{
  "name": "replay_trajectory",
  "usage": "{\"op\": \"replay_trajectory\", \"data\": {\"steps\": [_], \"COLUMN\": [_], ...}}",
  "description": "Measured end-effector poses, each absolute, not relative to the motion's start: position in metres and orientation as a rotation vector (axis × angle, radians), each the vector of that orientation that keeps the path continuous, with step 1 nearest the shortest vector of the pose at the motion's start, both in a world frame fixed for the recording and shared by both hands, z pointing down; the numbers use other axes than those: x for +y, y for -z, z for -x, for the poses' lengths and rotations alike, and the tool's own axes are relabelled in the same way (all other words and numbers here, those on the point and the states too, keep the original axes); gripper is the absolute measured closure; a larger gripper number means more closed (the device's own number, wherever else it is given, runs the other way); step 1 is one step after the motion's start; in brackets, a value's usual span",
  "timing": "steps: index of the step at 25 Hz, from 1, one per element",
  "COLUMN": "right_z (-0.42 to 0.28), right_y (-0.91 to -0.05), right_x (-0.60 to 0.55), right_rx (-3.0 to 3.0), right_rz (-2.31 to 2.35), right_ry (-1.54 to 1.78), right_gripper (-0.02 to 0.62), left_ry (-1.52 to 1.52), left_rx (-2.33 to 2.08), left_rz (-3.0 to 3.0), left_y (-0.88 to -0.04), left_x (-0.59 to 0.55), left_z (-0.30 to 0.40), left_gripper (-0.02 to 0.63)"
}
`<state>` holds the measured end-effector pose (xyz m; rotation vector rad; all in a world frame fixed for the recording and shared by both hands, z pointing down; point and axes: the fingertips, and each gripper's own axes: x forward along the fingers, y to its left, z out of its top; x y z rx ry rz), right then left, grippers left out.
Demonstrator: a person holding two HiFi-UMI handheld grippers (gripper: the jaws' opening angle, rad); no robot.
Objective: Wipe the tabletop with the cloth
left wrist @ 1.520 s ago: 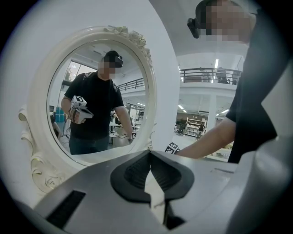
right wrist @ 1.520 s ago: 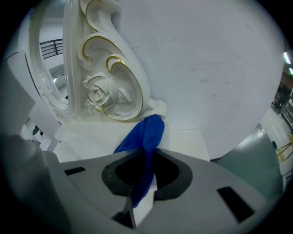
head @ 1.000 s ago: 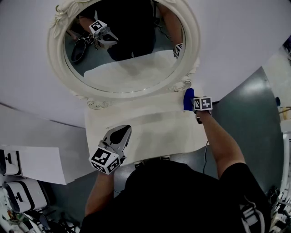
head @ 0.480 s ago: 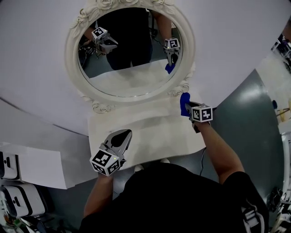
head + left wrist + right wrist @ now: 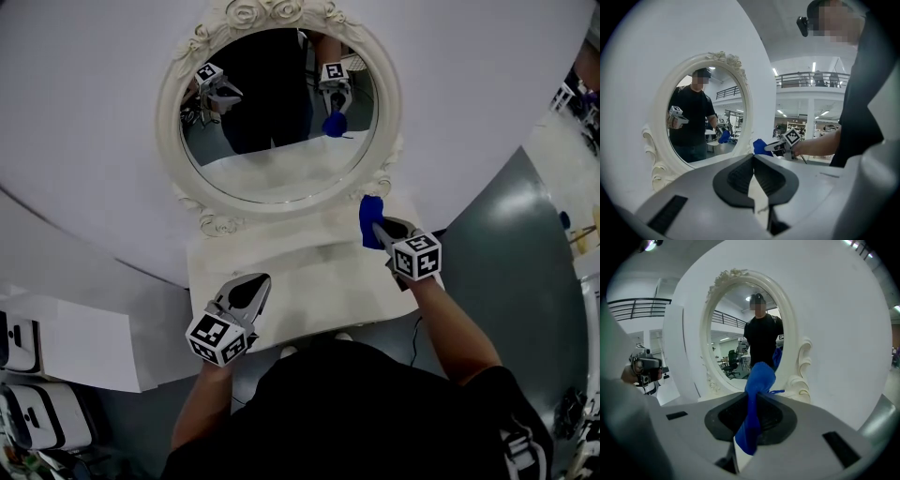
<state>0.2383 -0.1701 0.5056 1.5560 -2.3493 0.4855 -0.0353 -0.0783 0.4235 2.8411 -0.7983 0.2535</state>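
A blue cloth (image 5: 371, 219) hangs pinched in my right gripper (image 5: 379, 226), above the right back corner of the white tabletop (image 5: 309, 272), close to the mirror's base. In the right gripper view the blue cloth (image 5: 754, 408) is clamped between the jaws and sticks up past them. My left gripper (image 5: 251, 287) hovers over the table's front left part, jaws shut with nothing between them. From the left gripper view (image 5: 752, 157) I see the right gripper holding the cloth (image 5: 761, 147) beyond the jaws.
An oval mirror with an ornate white frame (image 5: 281, 117) stands at the back of the table against a white wall and reflects both grippers. White boxes (image 5: 37, 412) sit on the floor at lower left. Grey floor (image 5: 525, 244) lies to the right.
My right gripper with the cloth has drifted slightly left and toward me along the table's right back area. The view has shifted, so the mirror sits more to the right. The left gripper barely moved.
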Motion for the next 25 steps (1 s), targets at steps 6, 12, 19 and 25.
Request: {"op": "replay_trajectory", "data": {"steps": [6, 12, 19, 25], "right_z": [-0.212, -0.202, -0.206, -0.206], "right_y": [-0.471, -0.452, -0.453, -0.449], "right_x": [-0.145, -0.125, -0.118, -0.122], "right_rx": [-2.413, -2.422, -2.404, -2.406], "right_rz": [-1.564, -1.592, -1.651, -1.675], "right_ry": [-0.364, -0.282, -0.303, -0.288], "right_gripper": [0.555, 0.555, 0.555, 0.555], "left_ry": [-0.247, -0.233, -0.229, -0.223], "left_rx": [-0.795, -0.782, -0.771, -0.773], "left_rz": [-2.847, -2.849, -2.847, -2.852], "left_y": [-0.423, -0.425, -0.427, -0.426], "left_x": [-0.07, -0.065, -0.065, -0.07], "left_z": [0.043, 0.046, 0.048, 0.048], "left_gripper": [0.595, 0.595, 0.595, 0.595]}}
